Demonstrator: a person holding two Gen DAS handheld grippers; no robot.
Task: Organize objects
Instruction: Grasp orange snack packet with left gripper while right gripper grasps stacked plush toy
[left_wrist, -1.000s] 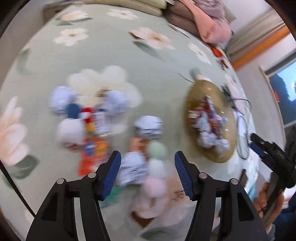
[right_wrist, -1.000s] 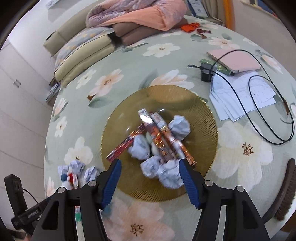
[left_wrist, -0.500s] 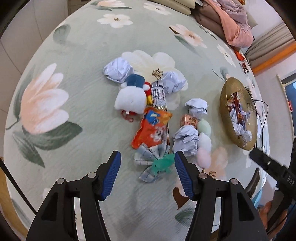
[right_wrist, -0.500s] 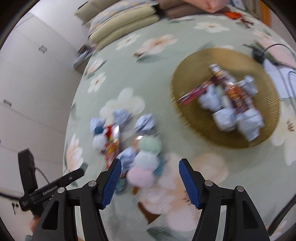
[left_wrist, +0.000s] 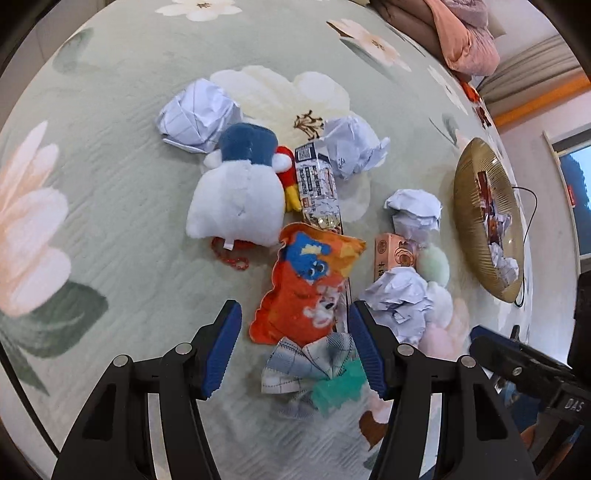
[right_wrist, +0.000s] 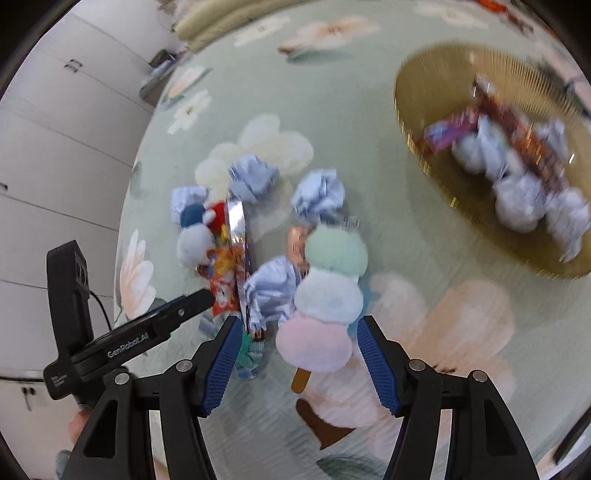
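Two claws hang spread and empty: the left claw (left_wrist: 295, 347) over the orange pouch (left_wrist: 308, 291), the right claw (right_wrist: 300, 360) over the plush ice pop (right_wrist: 325, 299). Tight clutter risks snagging the crumpled paper ball (right_wrist: 271, 291) instead, well apart from the gold plate (right_wrist: 424, 92).

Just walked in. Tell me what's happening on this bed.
A person holds two handheld grippers over a pile of clutter on the floral bedspread. Both are open and empty. The left gripper hovers over the orange cartoon pouch and a plaid bow. The right gripper frames the plush pastel ice-pop. The gold plate already holds crumpled paper and snack wrappers, while four paper balls, such as one near the plush penguin, remain in the pile.
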